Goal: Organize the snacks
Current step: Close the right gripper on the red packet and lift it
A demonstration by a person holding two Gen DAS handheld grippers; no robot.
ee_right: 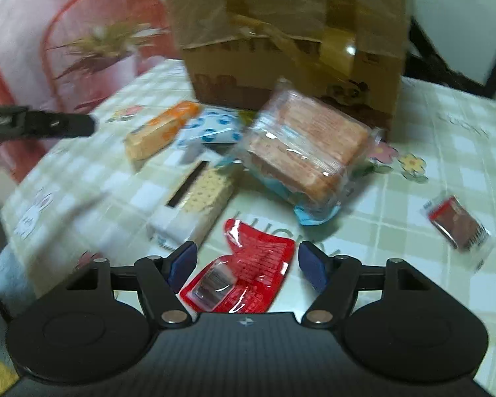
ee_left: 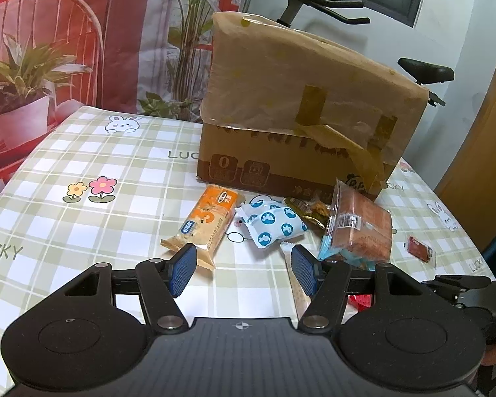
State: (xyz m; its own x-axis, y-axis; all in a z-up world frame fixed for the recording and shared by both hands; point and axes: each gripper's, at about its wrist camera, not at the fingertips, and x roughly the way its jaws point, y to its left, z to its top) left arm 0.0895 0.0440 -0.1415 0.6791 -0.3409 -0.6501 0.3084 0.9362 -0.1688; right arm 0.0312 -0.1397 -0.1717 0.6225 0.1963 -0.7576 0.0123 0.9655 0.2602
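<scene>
Snack packets lie on a checked tablecloth (ee_left: pixel 82 165) in front of a cardboard box (ee_left: pixel 234 165). Among them are an orange bar (ee_left: pixel 208 225), white packets with blue dots (ee_left: pixel 274 225), a clear-wrapped brown cake (ee_left: pixel 360 228) and a small dark-red packet (ee_left: pixel 420 248). My left gripper (ee_left: pixel 243 258) hovers open just short of the pile, with nothing between its pads. My right gripper (ee_right: pixel 247 254) is open low over a red packet (ee_right: pixel 244 271), which lies between the jaws without touching the pads. A white cracker pack (ee_right: pixel 198 198) lies just beyond, left of the cake (ee_right: pixel 307 149).
The box (ee_right: pixel 281 66) has its flap up, covered in taped plastic film. The small dark-red packet (ee_right: pixel 456 225) sits apart at the right. An exercise bike (ee_left: pixel 423 72) stands behind the table, and a wooden door (ee_left: pixel 479 165) is at the right. The right wrist view is blurred.
</scene>
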